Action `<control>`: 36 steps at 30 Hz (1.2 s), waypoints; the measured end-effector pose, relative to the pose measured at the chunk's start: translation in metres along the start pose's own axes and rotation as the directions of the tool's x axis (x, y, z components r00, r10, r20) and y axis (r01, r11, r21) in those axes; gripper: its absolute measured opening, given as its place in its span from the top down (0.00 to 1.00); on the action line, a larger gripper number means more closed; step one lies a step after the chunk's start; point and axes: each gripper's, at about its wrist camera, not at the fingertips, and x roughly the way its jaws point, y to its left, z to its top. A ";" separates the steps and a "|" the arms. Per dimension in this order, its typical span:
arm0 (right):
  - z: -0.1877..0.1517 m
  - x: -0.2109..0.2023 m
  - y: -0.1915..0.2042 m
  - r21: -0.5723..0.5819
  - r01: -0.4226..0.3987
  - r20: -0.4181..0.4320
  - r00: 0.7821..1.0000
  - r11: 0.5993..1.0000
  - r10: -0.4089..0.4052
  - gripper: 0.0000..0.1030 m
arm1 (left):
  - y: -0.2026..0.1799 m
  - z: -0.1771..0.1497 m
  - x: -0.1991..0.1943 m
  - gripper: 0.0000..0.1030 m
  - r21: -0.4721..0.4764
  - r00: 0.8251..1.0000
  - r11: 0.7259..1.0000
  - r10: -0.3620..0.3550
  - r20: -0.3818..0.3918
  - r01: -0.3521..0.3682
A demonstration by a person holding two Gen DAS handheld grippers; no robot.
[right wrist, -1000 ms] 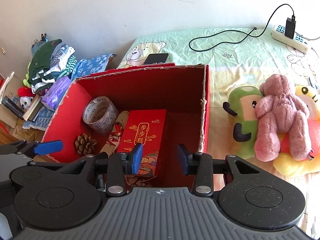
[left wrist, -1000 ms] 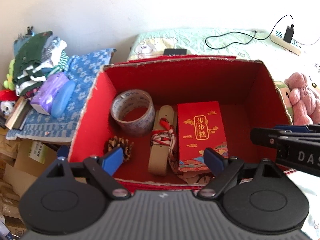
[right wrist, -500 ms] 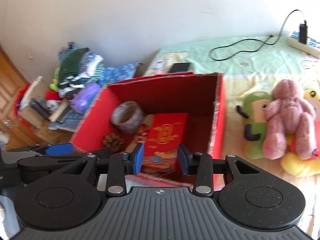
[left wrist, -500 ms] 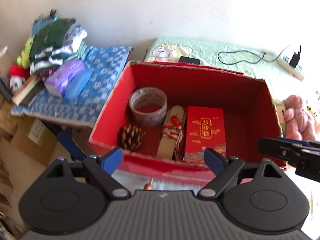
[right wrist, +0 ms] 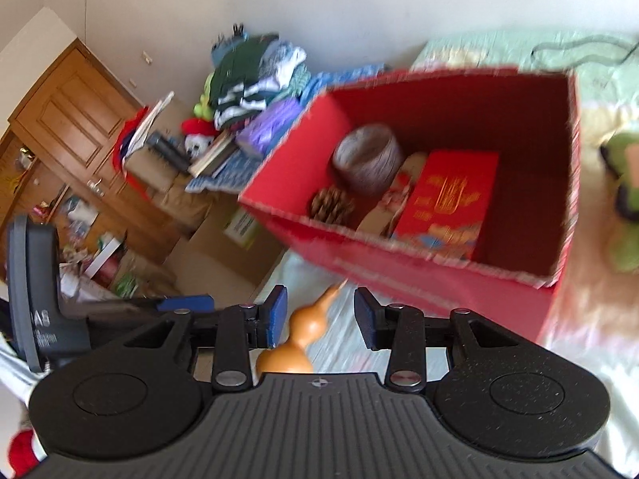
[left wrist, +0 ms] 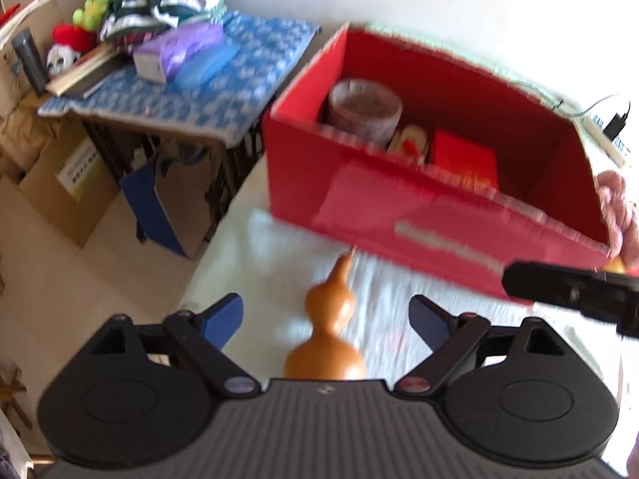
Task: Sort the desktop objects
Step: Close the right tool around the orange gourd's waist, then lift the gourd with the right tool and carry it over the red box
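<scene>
A tan wooden gourd lies on the pale sheet in front of the red cardboard box, stem toward the box. My left gripper hovers over it, wide open, with the gourd between its blue pads and untouched. My right gripper is half open above the same gourd and holds nothing. Inside the box lie a tape roll, a pine cone, a wooden strip with red cord and a red packet. Both views are blurred.
Left of the bed stands a side table with a blue cloth, piled with clothes and a purple pack. Cardboard boxes sit on the floor below. A wooden door is far left. A green plush toy lies right of the box.
Both grippers pulled back from above the box to the sheet in front of it. The gourd came into view between their fingers. Neither pair of jaws visibly changed its gap.
</scene>
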 end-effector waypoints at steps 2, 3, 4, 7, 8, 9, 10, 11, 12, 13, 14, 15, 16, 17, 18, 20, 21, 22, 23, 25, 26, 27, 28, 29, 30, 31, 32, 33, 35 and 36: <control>-0.003 0.009 -0.005 0.053 -0.032 -0.041 0.999 0.998 0.034 0.60 | 0.005 -0.009 0.006 0.10 -0.007 1.000 1.000 -0.007 -0.023 0.006; -0.003 0.014 -0.008 0.083 -0.046 -0.060 0.997 0.995 0.052 0.60 | 0.007 -0.013 0.011 0.10 -0.011 0.999 1.000 -0.014 -0.040 0.013; -0.003 0.019 -0.010 0.108 -0.056 -0.075 0.995 0.993 0.065 0.60 | 0.008 -0.016 0.016 0.10 -0.012 0.998 1.000 -0.014 -0.054 0.013; -0.005 0.028 -0.012 0.164 -0.067 -0.105 0.991 0.984 0.085 0.59 | 0.012 -0.019 0.029 0.11 -0.015 0.997 1.000 0.000 -0.082 -0.001; -0.005 0.032 -0.012 0.177 -0.070 -0.114 0.989 0.982 0.091 0.58 | 0.014 -0.019 0.033 0.12 -0.020 0.996 1.000 -0.005 -0.092 0.003; -0.005 0.036 -0.012 0.187 -0.071 -0.124 0.988 0.980 0.095 0.58 | 0.015 -0.020 0.036 0.13 -0.024 0.995 1.000 -0.018 -0.102 0.015; -0.005 0.039 -0.010 0.191 -0.068 -0.133 0.987 0.979 0.095 0.58 | 0.015 -0.020 0.039 0.15 -0.025 0.993 0.999 -0.030 -0.112 0.027; -0.005 0.043 -0.009 0.191 -0.063 -0.141 0.986 0.980 0.091 0.58 | 0.015 -0.021 0.041 0.16 -0.024 0.992 0.999 -0.035 -0.119 0.032; -0.006 0.046 -0.006 0.188 -0.058 -0.150 0.985 0.980 0.087 0.58 | 0.015 -0.021 0.044 0.16 -0.023 0.991 0.999 -0.037 -0.126 0.034; -0.006 0.049 -0.005 0.184 -0.055 -0.158 0.984 0.981 0.084 0.58 | 0.015 -0.020 0.047 0.18 -0.023 0.990 0.999 -0.042 -0.134 0.039; -0.006 0.054 -0.003 0.182 -0.051 -0.167 0.983 0.982 0.082 0.58 | 0.016 -0.021 0.049 0.21 -0.026 0.988 0.999 -0.051 -0.144 0.048; -0.007 0.058 -0.002 0.181 -0.046 -0.177 0.981 0.982 0.078 0.58 | 0.018 -0.020 0.052 0.22 -0.029 0.986 0.998 -0.062 -0.154 0.058; -0.007 0.062 0.000 0.179 -0.041 -0.189 0.979 0.983 0.075 0.58 | 0.019 -0.020 0.054 0.24 -0.033 0.985 0.997 -0.068 -0.159 0.064; -0.008 0.067 0.001 0.176 -0.034 -0.199 0.978 0.984 0.069 0.58 | 0.021 -0.020 0.056 0.24 -0.037 0.984 0.997 -0.076 -0.162 0.071; -0.009 0.073 0.003 0.170 -0.023 -0.212 0.975 0.985 0.059 0.58 | 0.023 -0.019 0.057 0.24 -0.041 0.983 0.996 -0.082 -0.164 0.076; -0.010 0.081 0.007 0.162 -0.009 -0.230 0.972 0.987 0.046 0.58 | 0.025 -0.018 0.061 0.26 -0.046 0.981 0.996 -0.088 -0.170 0.082; -0.011 0.086 0.008 0.159 0.000 -0.242 0.969 0.987 0.039 0.58 | 0.025 -0.018 0.062 0.27 -0.046 0.980 0.995 -0.094 -0.174 0.087; -0.011 0.090 0.010 0.155 0.011 -0.256 0.966 0.988 0.030 0.58 | 0.025 -0.018 0.063 0.29 -0.039 0.979 0.995 -0.101 -0.177 0.095; -0.011 0.094 0.011 0.152 0.020 -0.268 0.963 0.988 0.022 0.58 | 0.024 -0.018 0.064 0.31 -0.031 0.978 0.994 -0.105 -0.182 0.101; -0.012 0.102 0.013 0.149 0.038 -0.293 0.956 0.988 0.008 0.58 | 0.021 -0.018 0.067 0.35 -0.016 0.975 0.994 -0.111 -0.192 0.110; -0.012 0.105 0.014 0.150 0.045 -0.305 0.952 0.988 0.003 0.58 | 0.022 -0.018 0.068 0.39 -0.015 0.973 0.993 -0.116 -0.197 0.115; -0.013 0.108 0.014 0.151 0.051 -0.317 0.948 0.987 0.000 0.58 | 0.023 -0.018 0.071 0.39 -0.017 0.972 0.993 -0.119 -0.201 0.118; -0.013 0.111 0.014 0.150 0.057 -0.329 0.944 0.987 -0.005 0.59 | 0.024 -0.017 0.073 0.39 -0.022 0.971 0.992 -0.125 -0.204 0.123; -0.014 0.113 0.015 0.146 0.064 -0.339 0.941 0.987 -0.011 0.59 | 0.025 -0.016 0.074 0.40 -0.028 0.970 0.991 -0.130 -0.205 0.127; -0.014 0.114 0.015 0.143 0.069 -0.345 0.939 0.987 -0.016 0.59 | 0.026 -0.016 0.075 0.40 -0.027 0.970 0.991 -0.132 -0.205 0.129; -0.015 0.115 0.015 0.143 0.071 -0.346 0.938 0.987 -0.017 0.59 | 0.026 -0.015 0.075 0.40 -0.023 0.970 0.991 -0.132 -0.204 0.130; -0.015 0.115 0.014 0.143 0.071 -0.350 0.937 0.987 -0.017 0.59 | 0.025 -0.015 0.075 0.41 -0.019 0.970 0.991 -0.131 -0.204 0.130; -0.015 0.115 0.013 0.145 0.074 -0.352 0.936 0.987 -0.018 0.59 | 0.024 -0.015 0.076 0.41 -0.016 0.970 0.991 -0.131 -0.205 0.130; -0.015 0.114 0.010 0.156 0.079 -0.355 0.935 0.985 -0.018 0.60 | 0.022 -0.014 0.076 0.42 -0.006 0.970 0.992 -0.127 -0.207 0.128; -0.016 0.113 0.008 0.163 0.078 -0.357 0.934 0.984 -0.015 0.60 | 0.021 -0.014 0.076 0.42 -0.002 0.970 0.992 -0.125 -0.208 0.127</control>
